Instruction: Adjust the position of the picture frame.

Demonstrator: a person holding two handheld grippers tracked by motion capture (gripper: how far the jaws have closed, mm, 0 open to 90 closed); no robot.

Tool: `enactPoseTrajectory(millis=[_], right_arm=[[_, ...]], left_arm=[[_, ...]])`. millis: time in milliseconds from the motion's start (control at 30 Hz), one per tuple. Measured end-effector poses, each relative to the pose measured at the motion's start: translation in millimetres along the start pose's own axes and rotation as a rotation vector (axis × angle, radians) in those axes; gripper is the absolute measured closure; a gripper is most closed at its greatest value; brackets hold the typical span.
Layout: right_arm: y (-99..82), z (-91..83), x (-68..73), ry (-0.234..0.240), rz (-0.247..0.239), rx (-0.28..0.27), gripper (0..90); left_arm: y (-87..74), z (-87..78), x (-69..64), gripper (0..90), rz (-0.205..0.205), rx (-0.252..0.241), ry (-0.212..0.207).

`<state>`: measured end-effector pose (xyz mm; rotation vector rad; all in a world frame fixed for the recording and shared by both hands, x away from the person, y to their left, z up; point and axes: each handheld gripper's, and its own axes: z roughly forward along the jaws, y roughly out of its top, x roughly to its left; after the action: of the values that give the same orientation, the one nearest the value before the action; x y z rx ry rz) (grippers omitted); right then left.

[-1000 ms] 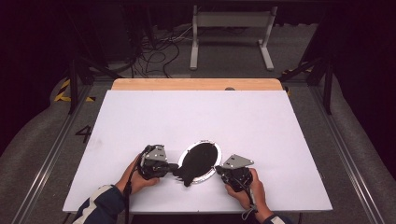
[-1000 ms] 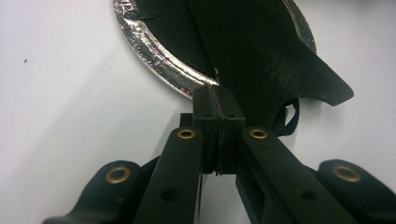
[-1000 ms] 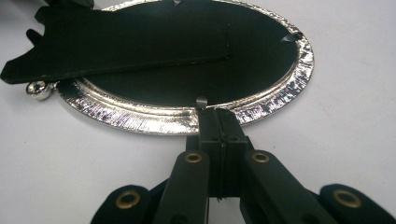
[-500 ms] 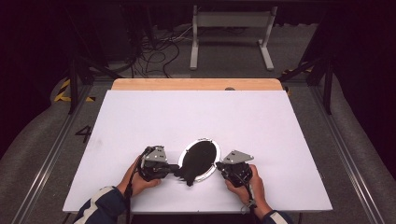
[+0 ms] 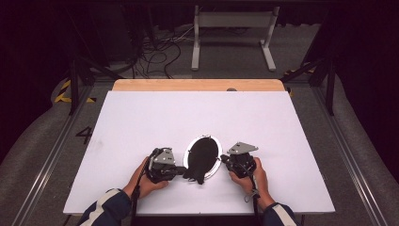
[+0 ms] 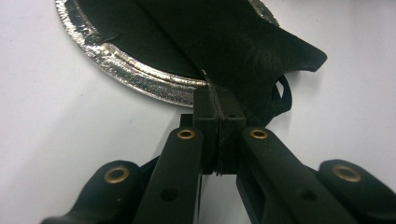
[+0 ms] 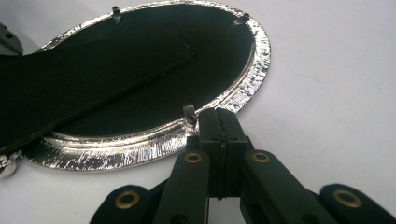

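Landmark is the oval silver frame (image 5: 215, 153), lying face down on the white table (image 5: 141, 117) near my edge, black backing up. My left hand (image 5: 143, 181) comes in from the bottom, wrapped around the left gripper (image 5: 180, 170), which points level across the table toward the frame's near-left end. In the left gripper view its jaws are pressed together with no gap, pinching the edge of the black stand flap (image 6: 243, 51), a stiff leaf rising off the frame's back and overhanging the rim (image 6: 140, 79). My right hand (image 5: 249, 181) sits just right of the frame, holding the right gripper (image 5: 225, 161) level and aimed at the frame's right edge. In the right gripper view the jaws are fully closed on each other, nothing between them, tips right against the silver rim (image 7: 140, 149) beside a small metal tab (image 7: 189, 112); I can't tell if they actually touch the tab. Black backing (image 7: 154, 60) fills the frame's inside.
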<state>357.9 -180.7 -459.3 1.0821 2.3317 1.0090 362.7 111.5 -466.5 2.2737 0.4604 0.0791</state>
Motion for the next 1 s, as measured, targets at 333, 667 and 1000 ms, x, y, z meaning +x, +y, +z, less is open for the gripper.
enactPoseTrajectory(millis=[333,667,1000], right_arm=[[4.3,5.0,-12.4,-0.021,0.009,-0.002,90.0],[7.1,8.5,-20.6,-0.034,0.015,-0.004,90.0],[8.7,10.0,-23.5,-0.037,0.024,-0.001,90.0]], left_arm=[[9.2,8.8,-6.1,89.8,0.024,0.01,0.016],[15.8,14.6,-9.7,89.8,0.035,0.019,0.033],[18.3,17.0,-11.4,89.8,0.045,0.021,0.044]])
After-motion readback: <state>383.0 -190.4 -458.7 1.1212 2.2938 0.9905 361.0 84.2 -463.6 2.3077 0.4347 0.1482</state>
